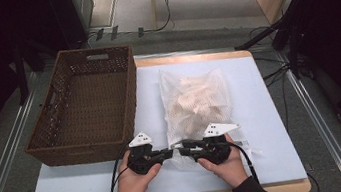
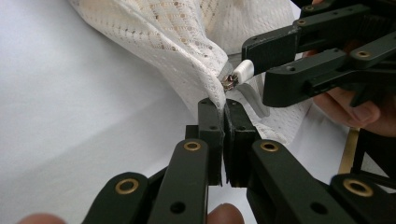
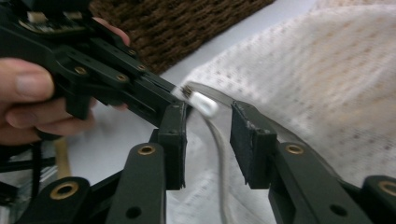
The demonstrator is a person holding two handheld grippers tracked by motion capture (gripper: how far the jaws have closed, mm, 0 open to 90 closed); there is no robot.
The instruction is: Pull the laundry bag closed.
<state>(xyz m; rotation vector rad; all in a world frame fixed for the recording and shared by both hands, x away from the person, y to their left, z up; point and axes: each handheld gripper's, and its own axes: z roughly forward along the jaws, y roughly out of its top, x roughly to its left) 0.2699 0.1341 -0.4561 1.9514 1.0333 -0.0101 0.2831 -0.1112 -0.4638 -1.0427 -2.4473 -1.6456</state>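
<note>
From the high view, a white mesh laundry bag point(image 1: 195, 105) lies lengthwise on the pale blue table point(image 1: 274, 127), stuffed with crumpled cream-coloured cloth that shows through the netting, its near end between the two hands. An empty dark brown wicker basket point(image 1: 86, 105) stands just left of it, touching the table's left part. The left gripper point(image 1: 166, 153) and the right gripper point(image 1: 184, 149) point at each other, tips almost meeting at the bag's near edge. In the left gripper view, the left gripper point(image 2: 224, 112) has its jaws pressed together on a fold of the bag's point(image 2: 187, 42) fine perforated fabric, right below the small metal zipper slider with its white pull tab point(image 2: 243, 71); the right gripper reaches in from the upper right, its jaws spread either side of that tab. In the right gripper view, the right gripper point(image 3: 208, 123) stands parted, the white pull tab point(image 3: 203, 102) lying between its pads without being pinched, a grey zipper tape point(image 3: 219, 158) trailing down beneath it, and the bag's mesh point(image 3: 317, 84) spreading to the right.
</note>
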